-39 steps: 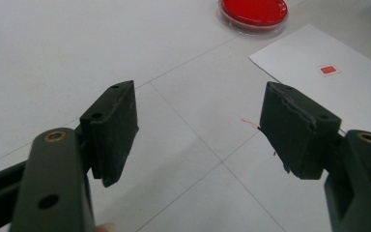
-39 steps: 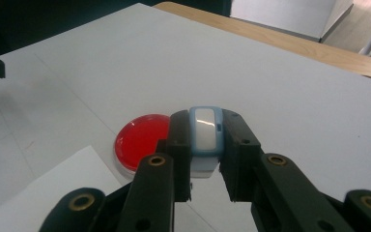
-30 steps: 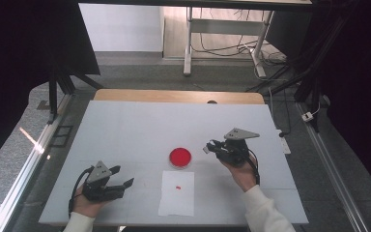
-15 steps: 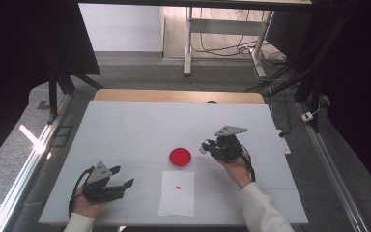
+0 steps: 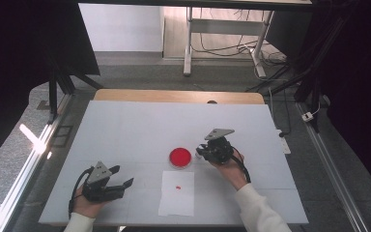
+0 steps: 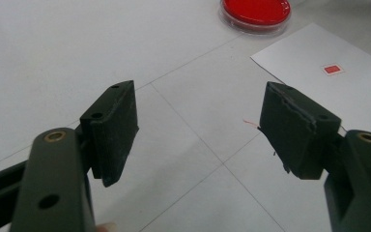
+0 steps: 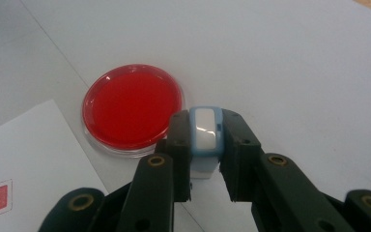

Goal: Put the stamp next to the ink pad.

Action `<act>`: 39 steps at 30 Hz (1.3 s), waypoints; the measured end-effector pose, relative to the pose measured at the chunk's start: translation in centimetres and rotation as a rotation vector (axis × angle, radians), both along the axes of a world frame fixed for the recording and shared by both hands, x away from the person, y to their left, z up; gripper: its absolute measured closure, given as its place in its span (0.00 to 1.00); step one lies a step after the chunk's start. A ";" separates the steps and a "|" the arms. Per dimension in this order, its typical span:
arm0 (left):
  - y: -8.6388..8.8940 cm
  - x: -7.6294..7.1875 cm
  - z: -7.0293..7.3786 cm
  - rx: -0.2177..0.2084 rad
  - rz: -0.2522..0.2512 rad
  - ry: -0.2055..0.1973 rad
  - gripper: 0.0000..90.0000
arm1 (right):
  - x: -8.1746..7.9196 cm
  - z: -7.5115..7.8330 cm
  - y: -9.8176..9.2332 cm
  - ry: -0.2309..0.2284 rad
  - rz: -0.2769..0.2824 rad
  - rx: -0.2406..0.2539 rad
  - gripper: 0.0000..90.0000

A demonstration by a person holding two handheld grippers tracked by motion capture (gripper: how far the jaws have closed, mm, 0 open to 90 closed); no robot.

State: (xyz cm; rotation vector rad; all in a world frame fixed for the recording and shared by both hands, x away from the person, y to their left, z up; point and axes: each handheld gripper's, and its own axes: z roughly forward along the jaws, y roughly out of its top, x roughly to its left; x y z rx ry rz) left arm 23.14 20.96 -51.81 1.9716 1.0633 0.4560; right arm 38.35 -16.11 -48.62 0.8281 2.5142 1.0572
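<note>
A round clear dish filled with red lies near the middle of the white table. Just right of it my right gripper is shut on a small light-blue and white block, held a little above the table beside the dish rim. A white sheet of paper with a small red rectangle printed on it lies in front of the dish. My left gripper rests open at the front left, nothing between its pads.
The table's wooden far edge runs along the back. A dark cable trails from the right gripper. Metal frame rails flank the table, and a desk with cables stands beyond on the floor.
My right gripper has moved left toward the red dish and sunk slightly, still holding the block. The left gripper has stayed put.
</note>
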 end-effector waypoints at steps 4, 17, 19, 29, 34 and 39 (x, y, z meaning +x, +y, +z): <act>-0.1 0.0 0.0 0.004 -0.001 0.002 0.33 | 0.1 -0.2 0.0 0.009 -0.004 -0.001 0.83; -0.1 0.0 -0.1 0.012 -0.004 0.004 0.33 | 0.2 -0.5 0.0 0.018 -0.012 -0.011 0.82; -0.1 0.1 -0.1 0.013 -0.004 0.005 0.33 | 0.2 -0.6 -0.1 0.031 -0.017 -0.021 0.81; 0.0 0.0 -0.1 0.008 -0.001 0.003 0.33 | 0.2 -0.6 -0.2 0.028 -0.025 -0.009 0.72; 0.0 0.1 -0.1 0.007 0.002 0.003 0.33 | 0.3 -0.3 -0.7 0.022 -0.044 0.044 0.62; 0.0 0.1 -0.1 0.007 0.001 0.004 0.33 | 0.2 0.1 -1.3 0.019 -0.040 0.093 0.50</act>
